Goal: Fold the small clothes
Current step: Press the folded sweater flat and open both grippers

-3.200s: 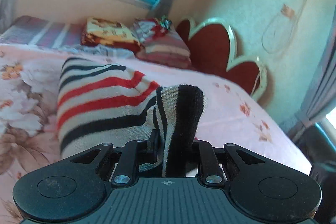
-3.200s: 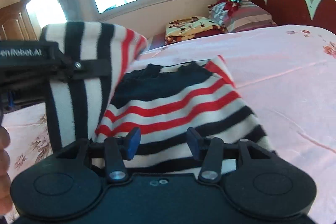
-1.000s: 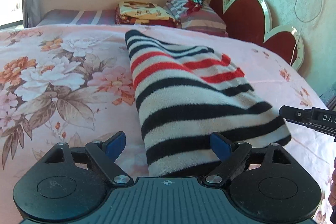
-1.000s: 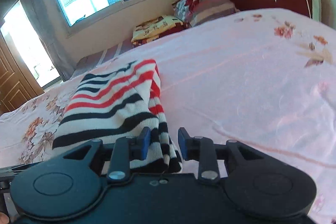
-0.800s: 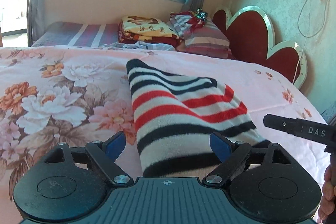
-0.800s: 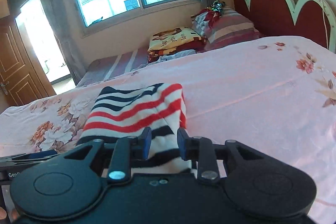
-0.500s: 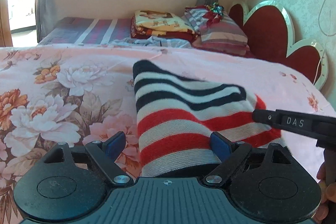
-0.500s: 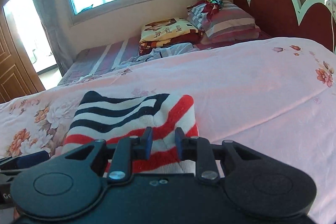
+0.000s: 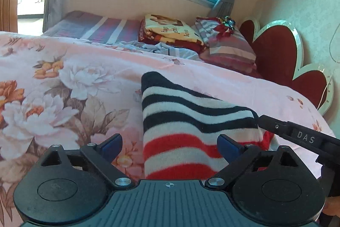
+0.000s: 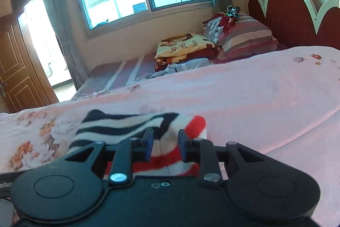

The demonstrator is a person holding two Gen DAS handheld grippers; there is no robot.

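A folded knit garment (image 9: 180,116) with black, white and red stripes lies flat on the pink floral bedspread (image 9: 63,88). My left gripper (image 9: 170,146) hangs low over its near red stripes. Its jaws are opening wide, with the garment between them and the left pad clear of the cloth. In the right wrist view the garment (image 10: 119,127) lies under my right gripper (image 10: 165,146). The jaws stand a narrow gap apart over the red and white corner, and I see no pinch. One right finger (image 9: 297,135) reaches the garment's right edge.
A folded yellow blanket (image 9: 170,29) and striped pillows (image 9: 229,46) sit at the far end, under the window. A light blue cloth (image 10: 187,64) lies crumpled beside them. The red scalloped headboard (image 9: 276,52) runs along the right. Bare pink bedspread (image 10: 255,95) spreads right of the garment.
Three seconds ago the left gripper held up a fold of the garment; it now lies flat. Both grippers slid forward along it toward the window, and its near black stripes passed from sight.
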